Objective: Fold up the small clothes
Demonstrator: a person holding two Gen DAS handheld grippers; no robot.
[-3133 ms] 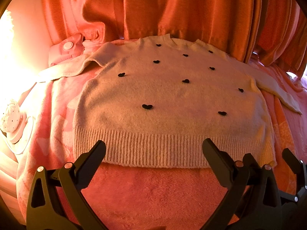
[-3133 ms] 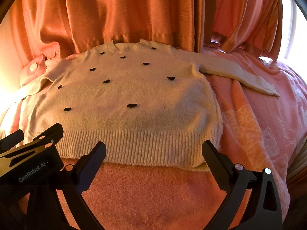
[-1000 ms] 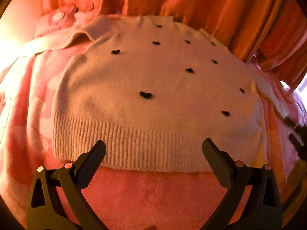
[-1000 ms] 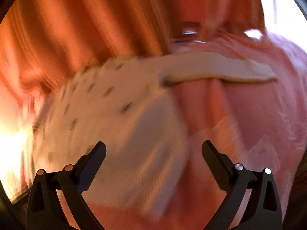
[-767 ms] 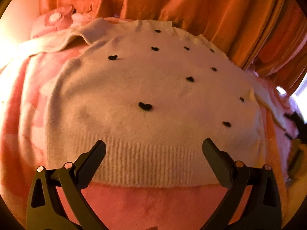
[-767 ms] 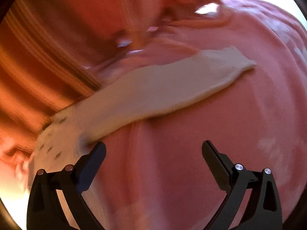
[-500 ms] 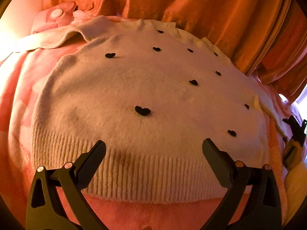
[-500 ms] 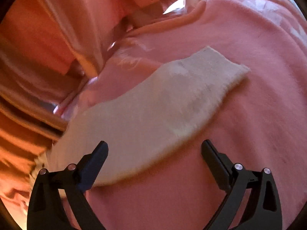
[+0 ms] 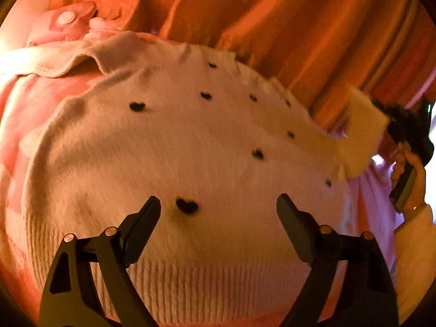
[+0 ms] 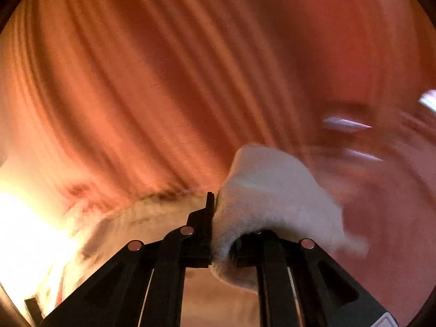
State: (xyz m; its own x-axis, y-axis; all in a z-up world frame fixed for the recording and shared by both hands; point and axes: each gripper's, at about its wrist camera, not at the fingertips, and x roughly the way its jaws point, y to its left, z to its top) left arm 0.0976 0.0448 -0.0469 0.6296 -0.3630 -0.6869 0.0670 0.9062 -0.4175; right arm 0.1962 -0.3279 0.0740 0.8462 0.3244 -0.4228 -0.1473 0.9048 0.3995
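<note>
A small cream knit sweater (image 9: 163,163) with black hearts lies flat on a pink blanket (image 9: 16,103), hem toward me. My left gripper (image 9: 218,212) is open and empty, hovering low over the sweater's lower middle near one black heart (image 9: 186,206). My right gripper (image 10: 222,234) is shut on the cuff of the right sleeve (image 10: 272,188) and holds it lifted off the blanket. In the left wrist view that sleeve (image 9: 359,133) stands raised at the sweater's right side, with the right gripper (image 9: 403,130) behind it. The left sleeve (image 9: 49,60) lies stretched out to the left.
Orange curtains (image 9: 272,21) hang close behind the sweater and fill the blurred right wrist view (image 10: 190,68). A pink item with a round white button (image 9: 66,17) sits at the far left. The person's hand (image 9: 411,179) shows at the right edge.
My right gripper closed on the right sleeve's cuff and lifted it off the blanket, swinging toward the curtains. My left gripper moved forward over the sweater and its jaws narrowed a little.
</note>
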